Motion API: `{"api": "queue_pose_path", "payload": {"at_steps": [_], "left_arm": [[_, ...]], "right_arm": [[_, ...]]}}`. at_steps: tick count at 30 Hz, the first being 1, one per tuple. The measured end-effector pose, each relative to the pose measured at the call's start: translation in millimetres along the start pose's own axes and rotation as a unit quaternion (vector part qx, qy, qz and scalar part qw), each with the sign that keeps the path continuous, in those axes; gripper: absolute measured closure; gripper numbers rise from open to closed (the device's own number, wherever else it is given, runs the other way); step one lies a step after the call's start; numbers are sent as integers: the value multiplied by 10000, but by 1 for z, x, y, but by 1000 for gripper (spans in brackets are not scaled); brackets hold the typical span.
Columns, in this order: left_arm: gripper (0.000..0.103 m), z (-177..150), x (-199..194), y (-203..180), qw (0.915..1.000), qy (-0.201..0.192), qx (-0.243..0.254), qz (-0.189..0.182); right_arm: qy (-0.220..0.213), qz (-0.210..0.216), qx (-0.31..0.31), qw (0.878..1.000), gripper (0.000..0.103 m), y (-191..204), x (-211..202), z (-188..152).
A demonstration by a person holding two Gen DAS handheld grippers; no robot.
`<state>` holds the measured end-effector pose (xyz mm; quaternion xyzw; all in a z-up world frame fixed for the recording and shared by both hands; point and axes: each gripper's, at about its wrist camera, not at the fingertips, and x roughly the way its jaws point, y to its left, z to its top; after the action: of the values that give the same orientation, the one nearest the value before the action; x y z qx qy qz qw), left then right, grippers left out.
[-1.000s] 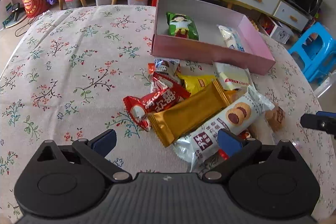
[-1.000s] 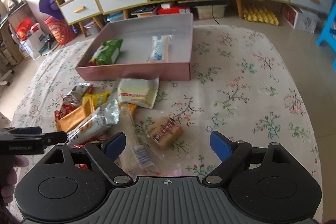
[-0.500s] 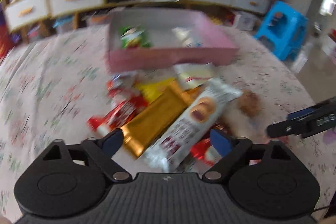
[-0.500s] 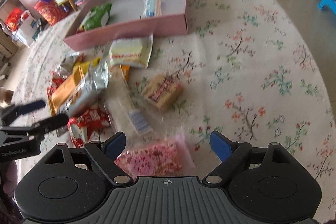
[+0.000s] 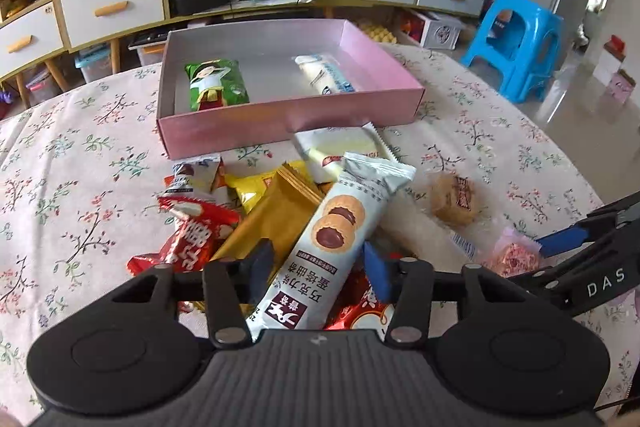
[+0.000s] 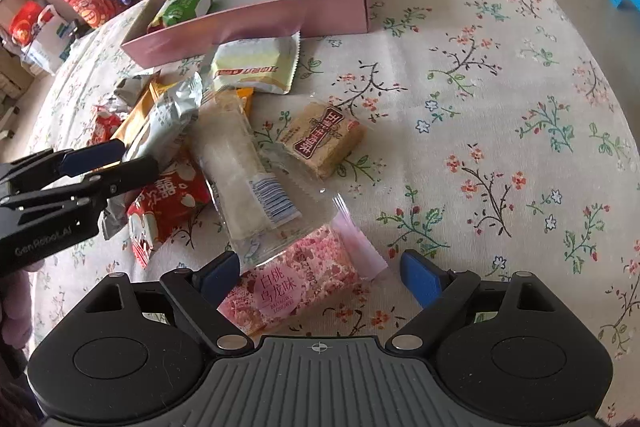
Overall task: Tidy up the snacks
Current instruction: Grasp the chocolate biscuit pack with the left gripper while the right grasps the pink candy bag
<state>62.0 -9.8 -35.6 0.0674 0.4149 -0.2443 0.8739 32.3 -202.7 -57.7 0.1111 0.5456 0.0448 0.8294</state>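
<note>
Closing around the pale-blue biscuit packet, left gripper, jaws just drawn in to a narrow gap with that long wrapper running up between them; pads right at its sides, though actual pressing cannot be told. Lying atop the snack pile, slanted over a gold wrapper and beside a red packet, with a yellow packet and a white-and-cream packet further back toward the box.

Hovering wide open, right gripper, gripping nothing, jaws straddling the pink peach-oolong packet flat on the floral tablecloth; near pad just beside the packet's left end, far pad well clear of its right end. Just beyond, a clear-wrapped rice bar with a barcode label, then a brown square cake a little to the right.

Standing past the pile, pink box, open-topped, already containing a green packet on the left and a white-and-blue bar on the right, well apart. Beyond the table, a blue stool and a low cabinet with drawers.
</note>
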Motion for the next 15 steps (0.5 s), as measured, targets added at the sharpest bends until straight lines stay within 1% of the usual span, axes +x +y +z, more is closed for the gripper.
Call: {"api": "queue_pose_path", "payload": {"at_steps": [3, 6, 9, 10, 11, 12, 15], "left_arm": [[67, -3, -2, 1, 9998, 156, -32, 126], [69, -7, -6, 3, 9993, 287, -95, 205], [70, -11, -11, 9, 9986, 410, -248, 244], [71, -13, -12, 12, 9982, 450, -294, 264], [71, -14, -14, 14, 9978, 494, -332, 291], [71, -16, -15, 16, 9974, 539, -380, 306], [72, -20, -19, 21, 9960, 665, -495, 343]], "right_arm": [[-26, -18, -95, 10000, 15, 4, -1, -2], [16, 71, -65, 10000, 16, 8, 1, -4], [-84, 36, -213, 9997, 22, 13, -1, -7], [-116, 28, -253, 9996, 27, 15, -1, -7], [-151, 46, -296, 9994, 37, 16, -2, -7], [-173, 98, -321, 9993, 41, 16, -2, -7], [-249, 112, -363, 9990, 47, 18, -4, -5]]}}
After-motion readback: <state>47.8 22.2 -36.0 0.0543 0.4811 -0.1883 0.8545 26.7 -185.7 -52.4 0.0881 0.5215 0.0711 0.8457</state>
